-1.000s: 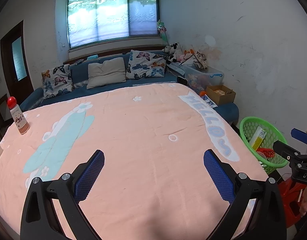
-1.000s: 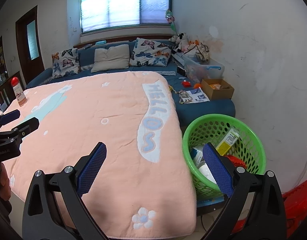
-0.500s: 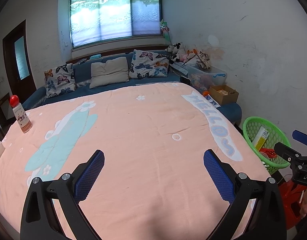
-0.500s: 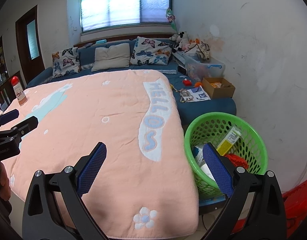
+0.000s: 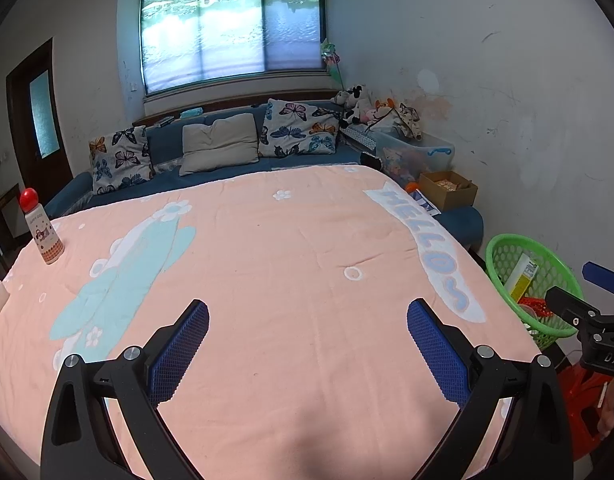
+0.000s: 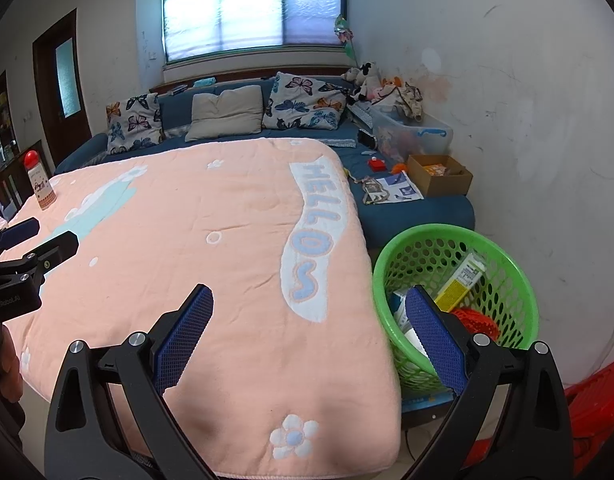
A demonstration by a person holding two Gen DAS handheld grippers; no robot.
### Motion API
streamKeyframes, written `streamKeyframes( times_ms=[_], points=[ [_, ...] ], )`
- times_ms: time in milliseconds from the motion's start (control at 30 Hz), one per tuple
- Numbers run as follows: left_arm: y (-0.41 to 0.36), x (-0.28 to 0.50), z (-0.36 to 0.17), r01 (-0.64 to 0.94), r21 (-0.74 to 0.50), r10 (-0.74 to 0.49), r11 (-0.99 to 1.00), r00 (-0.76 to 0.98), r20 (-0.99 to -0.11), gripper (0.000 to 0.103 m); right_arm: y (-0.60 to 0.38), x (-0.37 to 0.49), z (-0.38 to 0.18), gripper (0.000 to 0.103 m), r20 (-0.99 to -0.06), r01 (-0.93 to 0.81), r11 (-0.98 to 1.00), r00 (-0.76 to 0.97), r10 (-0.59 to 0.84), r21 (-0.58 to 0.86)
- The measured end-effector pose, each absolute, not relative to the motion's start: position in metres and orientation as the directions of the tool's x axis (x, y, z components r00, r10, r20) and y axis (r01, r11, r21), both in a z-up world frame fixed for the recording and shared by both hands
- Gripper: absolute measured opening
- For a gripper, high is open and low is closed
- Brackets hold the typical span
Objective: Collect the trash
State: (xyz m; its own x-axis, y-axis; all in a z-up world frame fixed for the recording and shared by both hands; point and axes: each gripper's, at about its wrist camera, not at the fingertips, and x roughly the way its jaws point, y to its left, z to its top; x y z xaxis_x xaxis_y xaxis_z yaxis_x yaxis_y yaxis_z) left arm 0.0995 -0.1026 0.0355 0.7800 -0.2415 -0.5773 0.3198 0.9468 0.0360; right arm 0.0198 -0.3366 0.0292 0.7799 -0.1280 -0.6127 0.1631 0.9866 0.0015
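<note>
A green mesh basket (image 6: 447, 230) stands on the floor by the right edge of the pink blanket (image 6: 187, 220). It holds a yellow-white carton (image 6: 463, 276), a red mesh item (image 6: 477, 320) and other trash. My right gripper (image 6: 310, 294) is open and empty, its right finger in front of the basket's near rim. Over the blanket's near middle, my left gripper (image 5: 307, 312) is also open and empty. The basket (image 5: 503, 248) lies to its right, with the right gripper (image 5: 569, 282) beside it. A red-capped bottle (image 5: 41, 228) stands upright at the blanket's left edge.
Behind the blanket is a blue sofa (image 6: 407, 212) with pillows, loose papers (image 6: 391, 190), a cardboard box (image 6: 439, 176) and a clear bin (image 6: 419, 136) with plush toys. A red plastic stool (image 6: 599, 396) sits at the lower right. A dark door (image 6: 63, 84) is on the left.
Both views have drifted slightly back and up, so the basket and blanket sit a little lower and farther. Both grippers stay open and empty.
</note>
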Motion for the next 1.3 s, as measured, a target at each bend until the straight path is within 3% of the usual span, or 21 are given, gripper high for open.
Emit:
streamKeyframes(
  times_ms=[1300],
  points=[
    [-0.1078, 0.0987, 0.03, 0.313, 0.04, -0.23, 0.949, 0.774, -0.589, 0.096, -0.3358, 0.0221, 0.021, 0.096, -0.62, 0.158, 0.987, 0.776, -0.12, 0.007]
  ],
)
